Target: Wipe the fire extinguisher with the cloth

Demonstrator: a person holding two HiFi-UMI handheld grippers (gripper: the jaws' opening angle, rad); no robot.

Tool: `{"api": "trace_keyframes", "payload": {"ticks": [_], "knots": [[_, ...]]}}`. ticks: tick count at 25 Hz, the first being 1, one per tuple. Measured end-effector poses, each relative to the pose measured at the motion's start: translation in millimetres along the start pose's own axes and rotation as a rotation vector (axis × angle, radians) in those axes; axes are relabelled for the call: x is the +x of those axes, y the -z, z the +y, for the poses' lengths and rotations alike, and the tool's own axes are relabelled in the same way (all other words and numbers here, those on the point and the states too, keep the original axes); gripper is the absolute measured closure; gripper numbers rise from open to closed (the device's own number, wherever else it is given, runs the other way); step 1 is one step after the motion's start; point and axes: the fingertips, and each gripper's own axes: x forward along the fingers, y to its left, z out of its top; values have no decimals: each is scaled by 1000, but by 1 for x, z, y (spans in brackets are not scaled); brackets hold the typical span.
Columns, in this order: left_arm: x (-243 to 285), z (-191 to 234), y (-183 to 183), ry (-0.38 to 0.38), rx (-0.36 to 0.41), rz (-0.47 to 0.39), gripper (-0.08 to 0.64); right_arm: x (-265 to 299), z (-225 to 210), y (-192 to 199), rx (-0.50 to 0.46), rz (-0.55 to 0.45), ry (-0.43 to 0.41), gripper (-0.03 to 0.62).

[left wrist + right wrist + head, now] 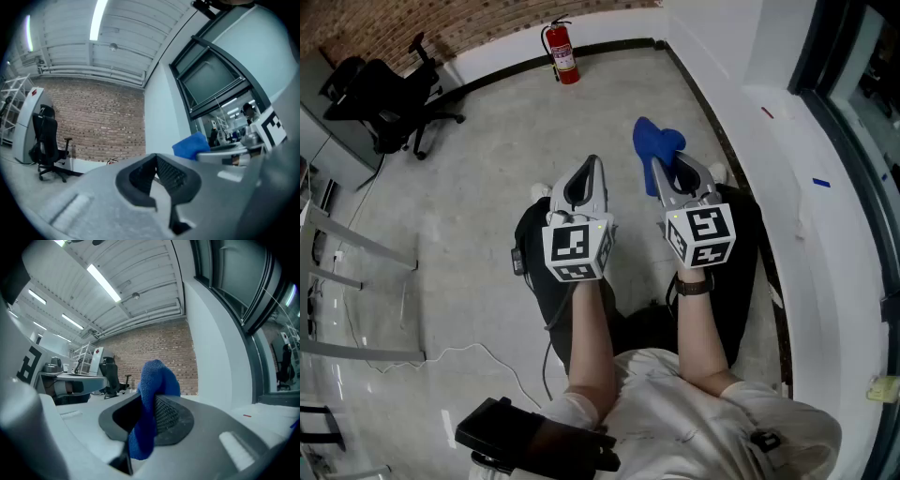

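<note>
The fire extinguisher (563, 53) stood upright on the floor at the far wall, long axis vertical, valve and handle on top, red body against the white skirting below the brick. It was well apart from both tools.

Nearer in, the right gripper (673, 169) had its jaws pinched on the blue cloth (652, 139). The cloth ran along the jaws, its bunched end poking out past the tips toward the far side; in the right gripper view the cloth (152, 399) rose above the pads and a fold hung down between them at the right gripper (152, 420).

The left gripper (592, 167) was held beside it, pointing far, and the left gripper view showed its jaws pressed together on nothing. A black office chair (389, 98) sat far left.
</note>
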Motion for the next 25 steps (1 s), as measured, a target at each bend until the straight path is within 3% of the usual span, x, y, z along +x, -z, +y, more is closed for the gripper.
{"api": "trace_keyframes", "payload": {"ticks": [12,25], "knots": [[39,13,9,-9,-3,-3,560,46,-4,15,18,17,-58,522],[138,72,27,-38,-28,8,560,165,-19,19,38,1,-142,522]]}}
